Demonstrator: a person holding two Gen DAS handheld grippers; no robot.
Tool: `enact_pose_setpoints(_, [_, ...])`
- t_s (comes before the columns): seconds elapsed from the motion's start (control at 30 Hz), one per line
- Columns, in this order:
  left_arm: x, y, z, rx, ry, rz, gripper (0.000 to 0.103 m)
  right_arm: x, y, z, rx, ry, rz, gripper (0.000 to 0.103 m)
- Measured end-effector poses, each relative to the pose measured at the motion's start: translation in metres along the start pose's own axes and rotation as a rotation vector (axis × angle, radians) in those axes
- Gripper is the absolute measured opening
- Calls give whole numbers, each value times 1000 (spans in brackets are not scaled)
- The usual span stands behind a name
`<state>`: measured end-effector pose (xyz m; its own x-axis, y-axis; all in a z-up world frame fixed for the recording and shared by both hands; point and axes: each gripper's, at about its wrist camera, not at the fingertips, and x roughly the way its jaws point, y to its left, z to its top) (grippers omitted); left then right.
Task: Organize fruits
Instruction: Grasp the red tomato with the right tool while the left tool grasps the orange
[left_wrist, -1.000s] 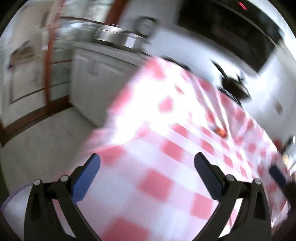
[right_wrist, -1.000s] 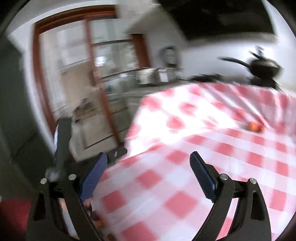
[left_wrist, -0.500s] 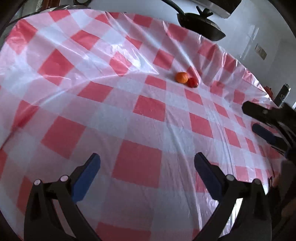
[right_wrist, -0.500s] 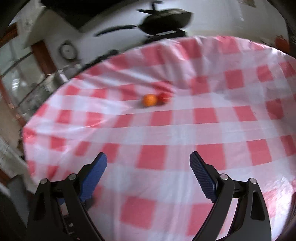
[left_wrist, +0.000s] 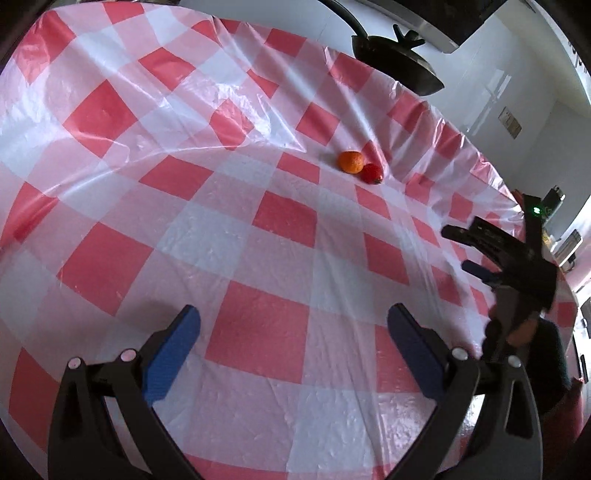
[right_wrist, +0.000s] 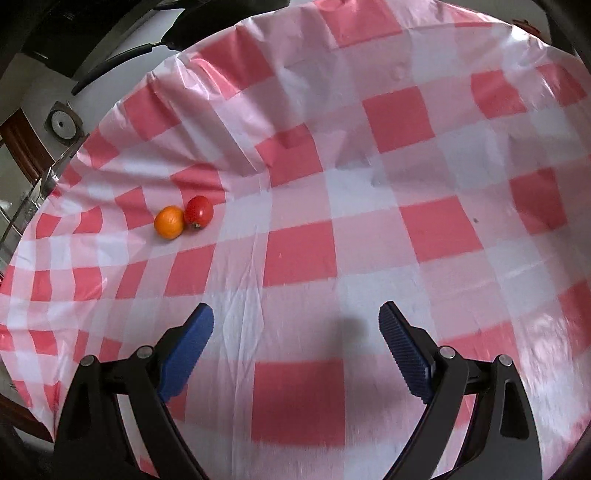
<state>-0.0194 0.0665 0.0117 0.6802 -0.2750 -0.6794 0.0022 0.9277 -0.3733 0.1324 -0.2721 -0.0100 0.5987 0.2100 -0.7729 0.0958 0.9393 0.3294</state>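
An orange (left_wrist: 351, 161) and a red tomato (left_wrist: 371, 173) lie touching each other on a red and white checked tablecloth (left_wrist: 258, 229). In the right wrist view the orange (right_wrist: 169, 222) sits left of the tomato (right_wrist: 199, 211), up and to the left of my right gripper (right_wrist: 295, 325). That gripper is open with nothing between its blue pads. My left gripper (left_wrist: 293, 325) hovers over the near part of the cloth, open and empty, well short of the fruit. The right gripper (left_wrist: 469, 251) also shows at the right edge of the left wrist view.
A black pan (left_wrist: 397, 64) stands beyond the table's far edge against a white wall. The plastic cloth has raised creases (left_wrist: 266, 110) behind the fruit. A hand and dark sleeve (left_wrist: 532, 339) hold the right gripper at the table's right side.
Both views swung down from the room onto the table. Over the last half second the right gripper came lower and nearer the cloth, while the left gripper stayed almost still.
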Motion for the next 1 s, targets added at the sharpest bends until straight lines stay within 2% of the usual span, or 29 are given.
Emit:
enact_pose_setpoints(0.17, [-1,-3,-1,18,0,-29,101,23,30,11,-80,12,-5,88])
enact_pose_setpoints(0.27, [-1,-4,-2,24,3,-40,101,36,65,18,-198,-9,-1,88])
enact_pose_setpoints(0.33, [-1,-3,-2,22,2,-48,101,50,83,25,-263,-14,-27,87])
enact_pose_setpoints(0.43, [-1,-3,-2,24,0,-60,101,71,99,38,-296,14,-40,74])
enact_pose_setpoints(0.6, [-1,-4,-3,30,7,-69,101,100,123,60,-354,14,-78,66])
enact_pose_setpoints(0.7, [1,-4,-2,25,21,-69,101,111,130,66,-382,33,-74,49])
enact_pose_setpoints(0.77, [5,-5,0,32,46,-74,102,113,128,68,-375,45,-28,33])
enact_pose_setpoints(0.87, [13,-8,6,48,79,-67,102,95,113,66,-317,5,22,33])
enact_pose_setpoints(1.0, [53,-23,44,99,140,-8,102,51,74,55,-176,-30,84,33])
